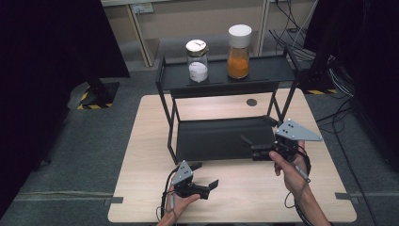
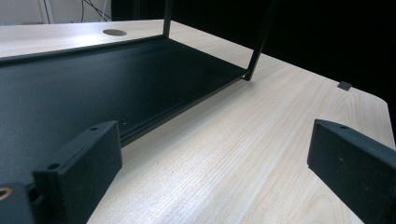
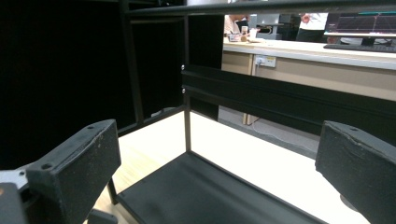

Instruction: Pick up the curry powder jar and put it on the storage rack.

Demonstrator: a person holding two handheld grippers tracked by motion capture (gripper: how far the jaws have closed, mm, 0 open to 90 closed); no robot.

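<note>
The two jars stand on the top shelf of the black rack [image 1: 221,77], at the far edge of the table [image 1: 141,188]; their lower walls are partly hidden behind the shelf's front rail. The glass jar [image 1: 197,61] with a gold lid holds something white in its lower part. The taller jar [image 1: 239,52], white-capped, is about half full of orange powder. The rack's lower shelf is bare.

The left gripper [image 1: 203,175] rests near the table's near edge, its fingers [image 2: 79,168] spread wide over bare wood, holding nothing. The right gripper [image 1: 249,146] sits at the lower shelf's right end, fingers [image 3: 74,168] wide apart and empty. Both are well apart from the jars.
</note>
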